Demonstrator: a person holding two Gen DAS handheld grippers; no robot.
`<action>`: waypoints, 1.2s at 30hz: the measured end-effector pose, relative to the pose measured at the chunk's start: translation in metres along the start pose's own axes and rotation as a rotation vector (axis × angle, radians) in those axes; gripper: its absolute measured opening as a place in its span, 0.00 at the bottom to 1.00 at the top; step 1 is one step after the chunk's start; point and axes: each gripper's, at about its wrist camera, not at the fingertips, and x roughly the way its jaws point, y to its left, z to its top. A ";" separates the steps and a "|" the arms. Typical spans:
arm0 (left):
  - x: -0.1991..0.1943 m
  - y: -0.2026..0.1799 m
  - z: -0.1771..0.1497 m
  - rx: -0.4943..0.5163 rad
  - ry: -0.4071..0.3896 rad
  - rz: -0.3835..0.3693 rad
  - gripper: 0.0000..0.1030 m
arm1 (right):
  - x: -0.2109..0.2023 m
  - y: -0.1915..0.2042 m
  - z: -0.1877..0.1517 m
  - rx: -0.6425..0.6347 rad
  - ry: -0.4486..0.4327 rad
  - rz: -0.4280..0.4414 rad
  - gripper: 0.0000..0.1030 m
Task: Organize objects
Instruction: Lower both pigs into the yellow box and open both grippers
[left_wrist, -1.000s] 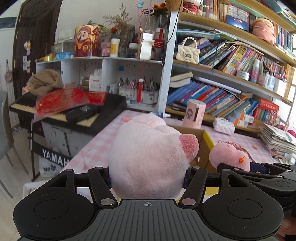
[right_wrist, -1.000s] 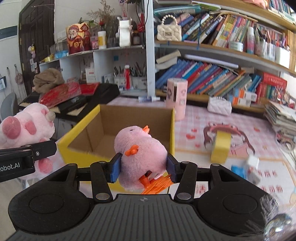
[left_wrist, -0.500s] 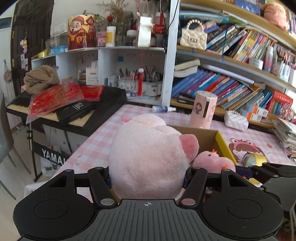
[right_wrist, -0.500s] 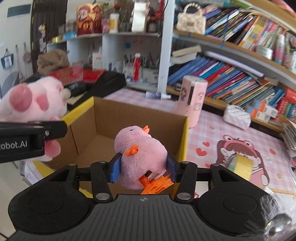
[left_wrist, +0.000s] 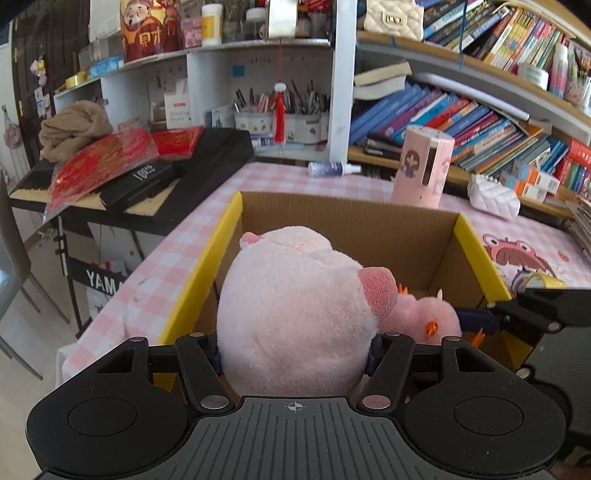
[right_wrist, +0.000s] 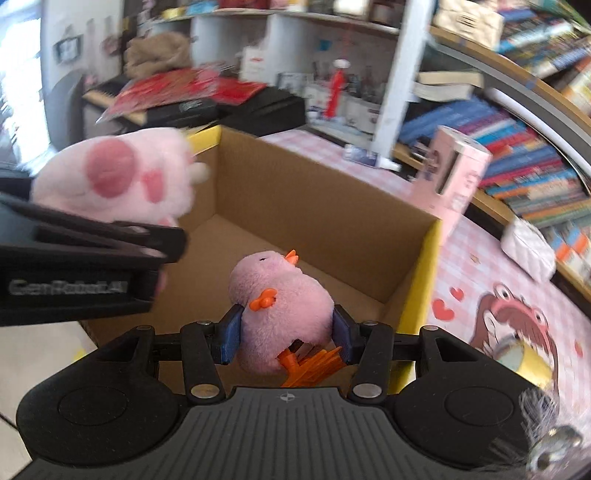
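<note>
Hovering over the cardboard box (left_wrist: 369, 236) near the table's left edge, the left gripper (left_wrist: 295, 354) clamps a pig plush (left_wrist: 295, 317) and the right gripper (right_wrist: 286, 332) clamps a pink chick toy (right_wrist: 280, 306). Neither is dropped in yet; a tape roll (left_wrist: 535, 282) lies outside.

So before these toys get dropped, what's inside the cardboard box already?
The cardboard box shows only bare brown floor and walls at its far end. The pink pig plush and the pink duck plush, held in the grippers, cover the near part, so that cannot be seen.
</note>
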 end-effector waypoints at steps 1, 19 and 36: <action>0.002 -0.001 -0.001 0.000 0.007 0.002 0.60 | 0.001 -0.002 0.000 -0.011 0.000 0.011 0.46; 0.028 -0.033 0.002 0.124 0.063 0.037 0.61 | 0.011 -0.032 0.002 -0.216 0.040 0.107 0.46; 0.025 -0.033 0.002 0.067 0.047 0.041 0.67 | 0.009 -0.034 0.001 -0.196 0.022 0.107 0.49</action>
